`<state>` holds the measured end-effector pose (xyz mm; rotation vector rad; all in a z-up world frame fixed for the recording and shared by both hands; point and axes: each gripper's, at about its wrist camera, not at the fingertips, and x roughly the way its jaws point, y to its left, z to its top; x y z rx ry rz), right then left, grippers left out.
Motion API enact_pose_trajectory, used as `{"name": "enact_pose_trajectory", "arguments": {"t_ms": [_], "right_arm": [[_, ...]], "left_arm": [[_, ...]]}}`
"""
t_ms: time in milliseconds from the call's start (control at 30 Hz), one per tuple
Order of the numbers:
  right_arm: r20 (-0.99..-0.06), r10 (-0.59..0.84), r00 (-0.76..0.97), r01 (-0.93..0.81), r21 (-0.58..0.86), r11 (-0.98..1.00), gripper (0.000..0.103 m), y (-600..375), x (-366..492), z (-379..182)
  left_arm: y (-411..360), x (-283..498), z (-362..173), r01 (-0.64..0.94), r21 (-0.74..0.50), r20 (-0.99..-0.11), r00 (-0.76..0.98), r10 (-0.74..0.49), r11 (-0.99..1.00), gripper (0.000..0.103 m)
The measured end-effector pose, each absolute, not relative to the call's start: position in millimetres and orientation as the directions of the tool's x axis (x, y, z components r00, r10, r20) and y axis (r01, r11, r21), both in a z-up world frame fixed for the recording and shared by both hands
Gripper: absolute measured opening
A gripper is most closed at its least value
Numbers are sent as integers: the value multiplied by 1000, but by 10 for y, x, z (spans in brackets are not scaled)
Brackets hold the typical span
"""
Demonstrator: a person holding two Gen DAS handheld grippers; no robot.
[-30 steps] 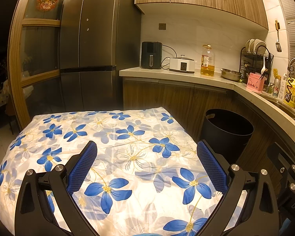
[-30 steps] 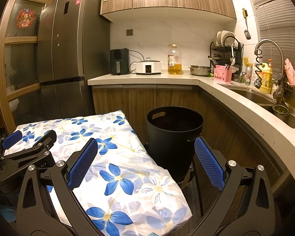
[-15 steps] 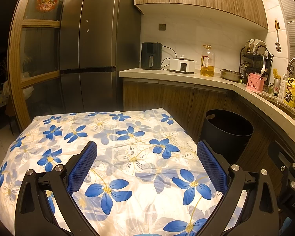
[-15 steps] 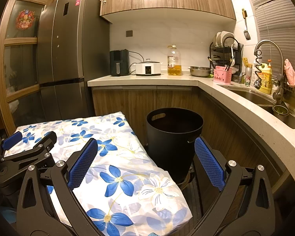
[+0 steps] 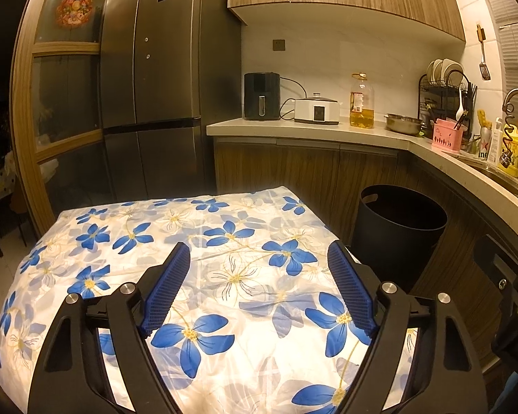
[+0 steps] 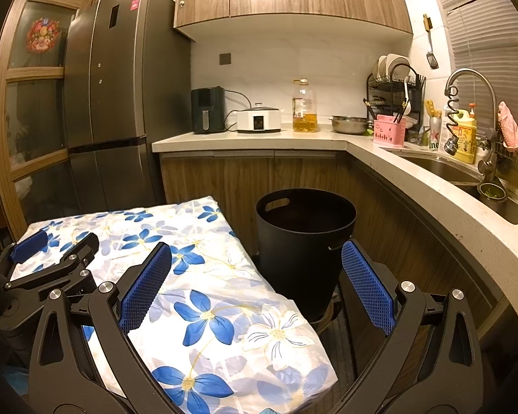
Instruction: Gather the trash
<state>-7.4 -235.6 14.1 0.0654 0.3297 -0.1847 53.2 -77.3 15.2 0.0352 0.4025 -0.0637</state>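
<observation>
The left gripper (image 5: 259, 288) hangs over the floral cloth (image 5: 224, 241); its jaws have just been closing, nothing between them. The right gripper (image 6: 257, 288) is spread wide, empty. The bin (image 6: 305, 241) stands just ahead of it, beside the table, below the counter (image 6: 259, 139).

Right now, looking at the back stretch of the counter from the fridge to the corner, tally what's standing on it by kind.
Black air fryer: 1
White cooker: 1
Oil bottle: 1
Steel bowl: 1
Total: 4
</observation>
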Motion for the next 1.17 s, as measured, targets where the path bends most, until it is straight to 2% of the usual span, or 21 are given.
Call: {"name": "enact_pose_trajectory", "arguments": {"t_ms": [667,867,1000,1167], "right_arm": [[-331,-169,928,193,42,980,98,-2355,-70,112],[-323,-170,931,196,48,979,98,-2360,-82,126],[-325,-170,930,197,51,979,98,-2370,-86,122],[-326,-168,930,196,53,979,98,-2361,-89,118]], "left_arm": [[-784,532,112,58,36,-395,918,-39,998,80],[-780,516,111,56,39,-392,919,-37,998,86],[-776,508,118,46,40,-387,922,-27,998,96],[-726,504,137,44,14,-388,921,-36,999,96]]}}
